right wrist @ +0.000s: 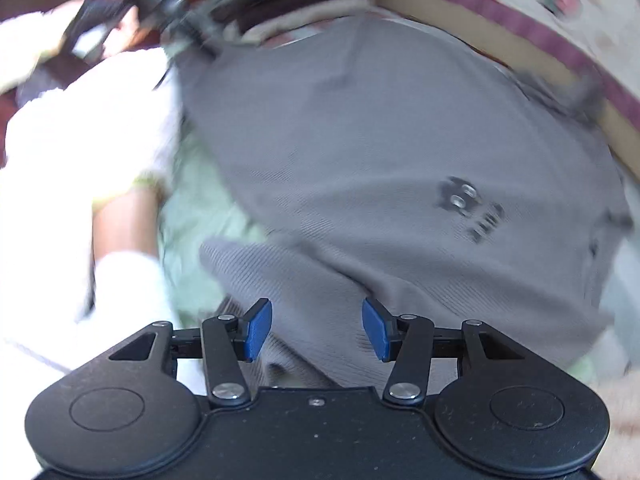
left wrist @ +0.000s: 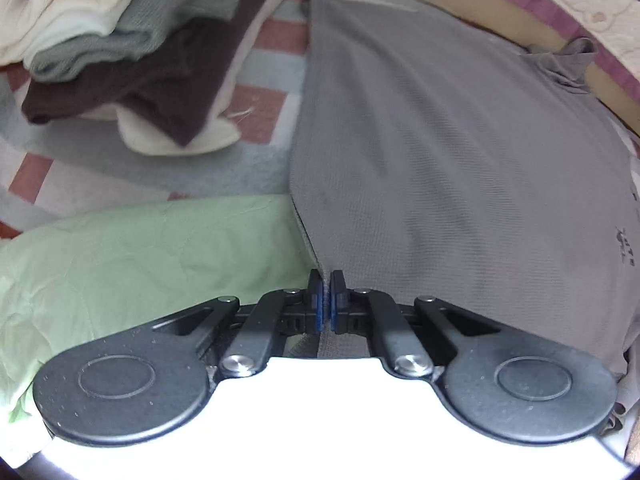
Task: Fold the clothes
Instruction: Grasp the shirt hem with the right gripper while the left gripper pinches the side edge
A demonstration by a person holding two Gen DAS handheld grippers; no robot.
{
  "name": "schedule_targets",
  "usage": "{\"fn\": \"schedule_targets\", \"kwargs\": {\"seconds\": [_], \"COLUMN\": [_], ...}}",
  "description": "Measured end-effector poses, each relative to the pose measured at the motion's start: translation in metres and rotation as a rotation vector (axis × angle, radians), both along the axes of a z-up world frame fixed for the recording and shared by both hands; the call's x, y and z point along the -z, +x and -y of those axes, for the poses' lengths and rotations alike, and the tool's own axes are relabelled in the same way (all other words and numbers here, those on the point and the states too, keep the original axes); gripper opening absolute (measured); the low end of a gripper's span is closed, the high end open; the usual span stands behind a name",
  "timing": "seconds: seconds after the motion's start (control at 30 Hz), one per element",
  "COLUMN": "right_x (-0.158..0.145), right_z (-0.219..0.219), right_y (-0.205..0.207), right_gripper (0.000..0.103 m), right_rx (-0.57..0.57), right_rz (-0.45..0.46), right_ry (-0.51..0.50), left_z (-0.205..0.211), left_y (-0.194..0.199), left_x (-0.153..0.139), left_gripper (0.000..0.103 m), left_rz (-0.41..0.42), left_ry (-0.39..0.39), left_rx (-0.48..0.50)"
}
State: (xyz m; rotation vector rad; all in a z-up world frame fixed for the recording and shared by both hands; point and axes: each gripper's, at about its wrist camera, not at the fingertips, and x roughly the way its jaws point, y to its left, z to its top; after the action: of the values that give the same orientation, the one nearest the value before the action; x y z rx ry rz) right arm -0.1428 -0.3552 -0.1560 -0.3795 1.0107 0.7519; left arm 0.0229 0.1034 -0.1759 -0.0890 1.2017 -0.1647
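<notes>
A grey ribbed shirt (left wrist: 452, 148) lies spread flat, its collar at the far right and a small dark logo near the right edge. My left gripper (left wrist: 329, 304) is shut on the shirt's near left edge, with the cloth pinched between the blue pads. In the blurred right wrist view the same grey shirt (right wrist: 380, 160) fills the middle, its logo right of centre. My right gripper (right wrist: 317, 330) hovers over a rumpled fold of it with the blue pads apart and nothing pressed between them.
A pile of folded clothes (left wrist: 132, 44), white, pale green and dark brown, sits at the upper left on a striped cover (left wrist: 264, 88). A light green cloth (left wrist: 132, 264) lies under the shirt's near left. A person's arm in a white sleeve (right wrist: 112, 168) shows at the left.
</notes>
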Motion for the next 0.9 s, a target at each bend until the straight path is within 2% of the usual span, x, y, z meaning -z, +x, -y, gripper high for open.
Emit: {"fn": "schedule_targets", "kwargs": {"seconds": [0.03,0.1,0.17,0.2,0.23,0.27,0.3,0.33,0.37,0.4,0.5,0.6,0.67,0.8,0.83,0.9], "right_x": [0.004,0.014,0.025,0.031,0.037,0.041,0.042,0.036,0.027,0.015,-0.018,-0.043,-0.057,-0.069,-0.067,-0.053], "right_z": [-0.007,-0.016,-0.025,-0.03,-0.034,-0.038,-0.039,-0.037,-0.031,-0.021,0.018,0.054,0.074,0.114,0.127,0.146], "right_y": [-0.004,-0.004,-0.003,-0.003,-0.005,-0.006,-0.006,-0.003,0.003,0.01,0.034,0.058,0.076,0.132,0.153,0.188], "right_gripper": [0.056,0.056,0.057,0.057,0.056,0.053,0.026,0.006,0.007,0.006,0.005,0.005,0.005,0.006,0.013,0.015], "right_rx": [-0.037,-0.069,-0.103,-0.127,-0.149,-0.167,-0.173,-0.153,-0.106,-0.045,0.163,0.308,0.391,0.623,0.708,0.816], "right_rz": [0.025,0.007,-0.024,-0.025,-0.012,0.005,0.02,0.031,0.046,0.058,0.082,0.137,0.193,0.313,0.326,0.325], "right_ry": [-0.032,-0.046,-0.073,-0.112,-0.159,-0.19,-0.191,-0.16,-0.105,-0.033,0.175,0.298,0.342,0.377,0.359,0.358], "left_z": [0.001,0.004,0.008,0.01,0.011,0.013,0.014,0.015,0.017,0.018,0.025,0.029,0.033,0.048,0.056,0.075], "left_y": [-0.001,0.004,0.01,0.011,0.012,0.013,0.013,0.013,0.012,0.009,-0.002,-0.003,0.006,0.056,0.072,0.099], "left_x": [-0.002,0.005,0.016,0.021,0.025,0.027,0.029,0.03,0.029,0.025,0.007,-0.016,-0.03,-0.053,-0.051,-0.033], "left_gripper": [0.003,0.005,0.012,0.023,0.037,0.047,0.053,0.052,0.047,0.005,0.002,0.002,0.002,0.003,0.003,0.004], "left_rz": [0.004,-0.019,-0.07,-0.096,-0.115,-0.131,-0.144,-0.152,-0.139,-0.102,0.036,0.178,0.256,0.424,0.453,0.472], "left_ry": [-0.011,-0.034,-0.021,-0.002,0.018,0.029,0.028,0.029,0.04,0.062,0.116,0.111,0.094,0.069,0.068,0.08], "left_rx": [0.005,0.013,0.008,0.001,-0.003,-0.001,0.006,0.014,0.018,0.014,0.01,-0.006,-0.032,-0.108,-0.119,-0.16]}}
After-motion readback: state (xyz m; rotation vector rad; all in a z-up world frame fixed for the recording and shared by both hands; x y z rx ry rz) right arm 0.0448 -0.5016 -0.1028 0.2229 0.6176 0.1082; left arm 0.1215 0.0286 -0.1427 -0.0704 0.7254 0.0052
